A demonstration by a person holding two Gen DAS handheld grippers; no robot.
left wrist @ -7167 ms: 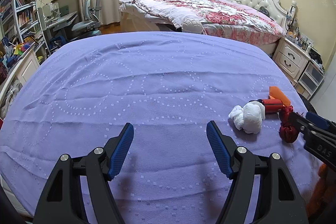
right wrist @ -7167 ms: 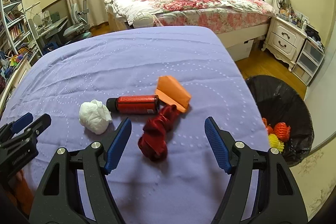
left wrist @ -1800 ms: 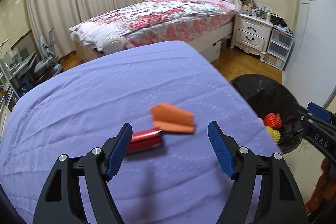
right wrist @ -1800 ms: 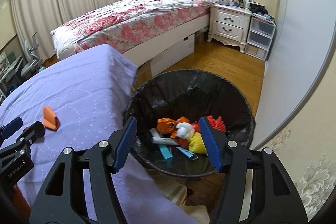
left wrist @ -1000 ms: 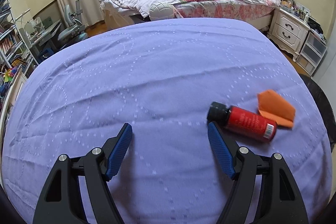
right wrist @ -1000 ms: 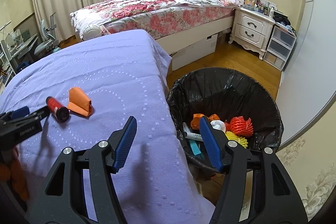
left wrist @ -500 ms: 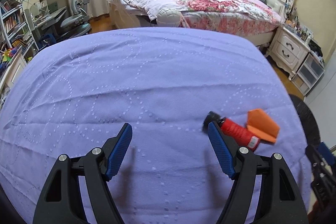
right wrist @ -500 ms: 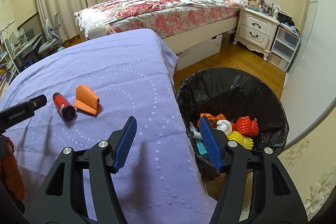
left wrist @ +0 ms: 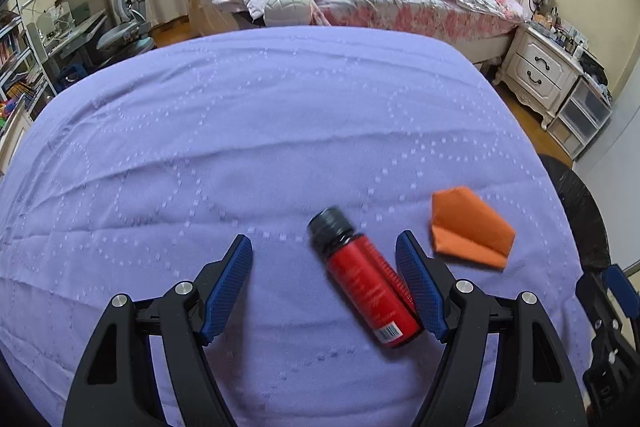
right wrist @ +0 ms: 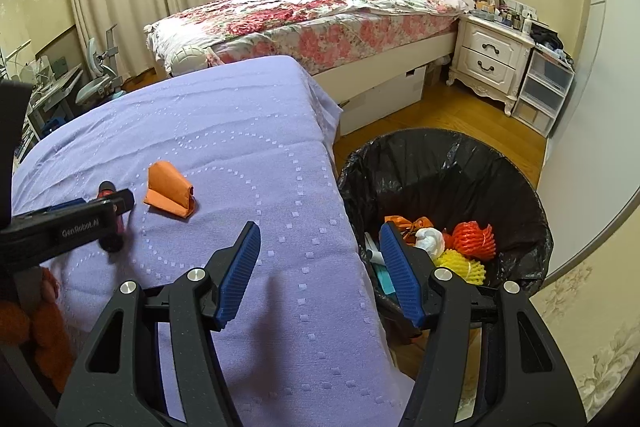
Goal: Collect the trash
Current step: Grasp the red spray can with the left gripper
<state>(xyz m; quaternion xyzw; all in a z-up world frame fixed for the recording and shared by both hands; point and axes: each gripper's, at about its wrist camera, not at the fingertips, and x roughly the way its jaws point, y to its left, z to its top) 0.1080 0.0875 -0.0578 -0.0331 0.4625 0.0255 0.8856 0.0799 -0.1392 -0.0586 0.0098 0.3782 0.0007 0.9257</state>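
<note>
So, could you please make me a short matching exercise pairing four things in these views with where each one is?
Things:
1. red bottle
2. orange folded paper
3. yellow foam net
4. left gripper

Places:
A. inside the black trash bin
B. lying between the open fingers
C. open over the purple cloth
D. on the cloth, right of the bottle

Pairs: 1-B, 2-D, 3-A, 4-C

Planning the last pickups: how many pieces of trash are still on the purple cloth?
2. The red bottle lies between the open left tool's fingers; the folded orange paper lies just beyond, nearer the bin. None seem hidden.
</note>
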